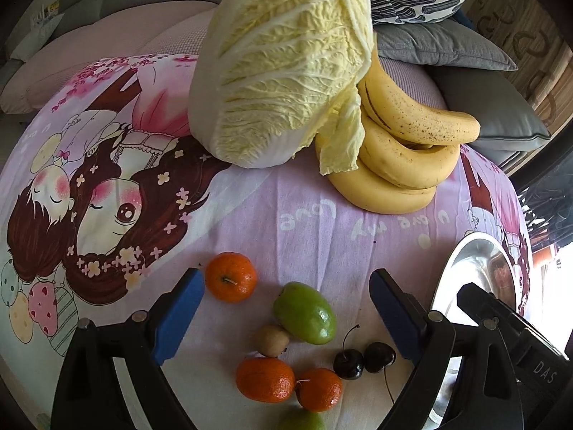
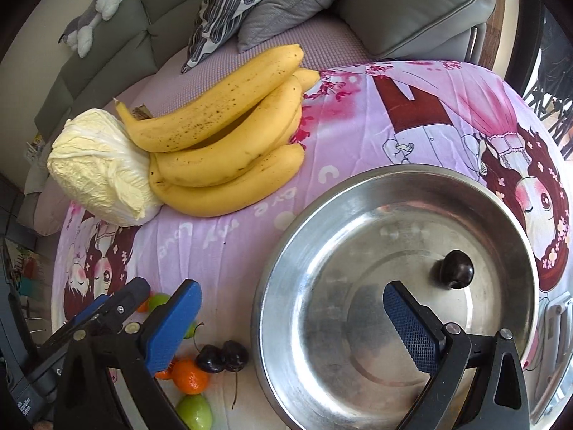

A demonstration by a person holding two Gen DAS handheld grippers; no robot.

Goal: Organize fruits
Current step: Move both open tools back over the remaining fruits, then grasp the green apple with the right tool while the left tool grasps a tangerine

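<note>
My left gripper [image 1: 286, 317] is open and empty, hovering over a cluster of small fruit on the pink cartoon cloth: three oranges [image 1: 231, 276], a green fruit [image 1: 305, 312], a small brown fruit [image 1: 272, 339] and two dark cherries [image 1: 363, 360]. My right gripper [image 2: 292, 326] is open and empty over the left rim of a steel bowl [image 2: 358, 215]. One dark cherry [image 2: 455, 269] lies inside the bowl. The fruit cluster shows at lower left in the right wrist view, with cherries [image 2: 222, 357] beside the bowl.
A napa cabbage [image 1: 283, 71] and a bunch of bananas [image 1: 397, 150] lie at the far side of the cloth. The bowl's rim [image 1: 447, 279] is at the right of the left view. Grey cushions [image 2: 412, 10] and a sofa lie behind.
</note>
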